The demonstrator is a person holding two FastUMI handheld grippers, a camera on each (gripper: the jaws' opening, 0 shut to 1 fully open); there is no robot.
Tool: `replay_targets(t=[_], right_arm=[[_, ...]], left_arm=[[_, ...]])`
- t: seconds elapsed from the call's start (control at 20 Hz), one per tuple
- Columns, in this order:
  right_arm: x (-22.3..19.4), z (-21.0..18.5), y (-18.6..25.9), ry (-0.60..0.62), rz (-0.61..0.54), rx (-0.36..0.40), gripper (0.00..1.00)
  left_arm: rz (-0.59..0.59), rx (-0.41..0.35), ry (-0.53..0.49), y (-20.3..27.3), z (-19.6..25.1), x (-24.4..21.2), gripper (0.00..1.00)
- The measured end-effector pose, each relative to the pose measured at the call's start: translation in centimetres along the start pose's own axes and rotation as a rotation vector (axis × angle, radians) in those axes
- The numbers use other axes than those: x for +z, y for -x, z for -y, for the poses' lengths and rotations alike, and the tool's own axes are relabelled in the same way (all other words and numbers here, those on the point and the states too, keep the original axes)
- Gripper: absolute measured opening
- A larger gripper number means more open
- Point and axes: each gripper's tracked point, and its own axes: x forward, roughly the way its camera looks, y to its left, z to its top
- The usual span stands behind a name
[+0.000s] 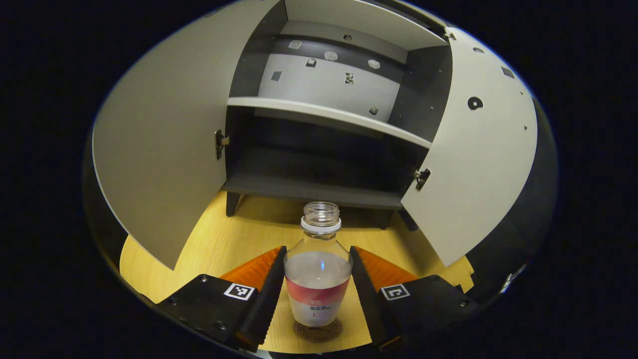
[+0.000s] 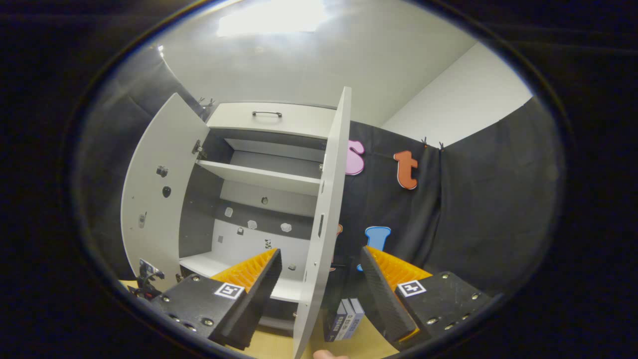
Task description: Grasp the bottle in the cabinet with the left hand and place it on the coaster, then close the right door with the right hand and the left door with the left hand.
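Both fingers of left hand-held gripper (image 1: 318, 294) flank bottle (image 1: 317, 279).

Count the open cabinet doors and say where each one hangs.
2. In the left gripper view, the left door swings out on the cabinet's left side and the right door on its right. Both stand open.
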Motion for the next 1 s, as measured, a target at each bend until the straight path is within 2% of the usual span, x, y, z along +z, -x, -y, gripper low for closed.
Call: replay_targets(t=[0.3, 0.6, 1.0], right_arm=[[-0.4, 0.7, 0.2, 0.012, -0.017, -0.012, 0.96], [-1.0, 1.0, 0.3, 0.021, -0.042, -0.02, 0.94], [-1.2, 1.0, 0.6, 0.031, -0.058, -0.026, 0.96]], left_arm=[[-0.079, -0.004, -0.021, -1.4, 0.4, -4.7, 0.77], [-0.055, -0.008, -0.042, -2.4, 0.6, -6.0, 0.78], [-0.04, -0.016, -0.065, -1.8, 1.1, -6.7, 0.78]])
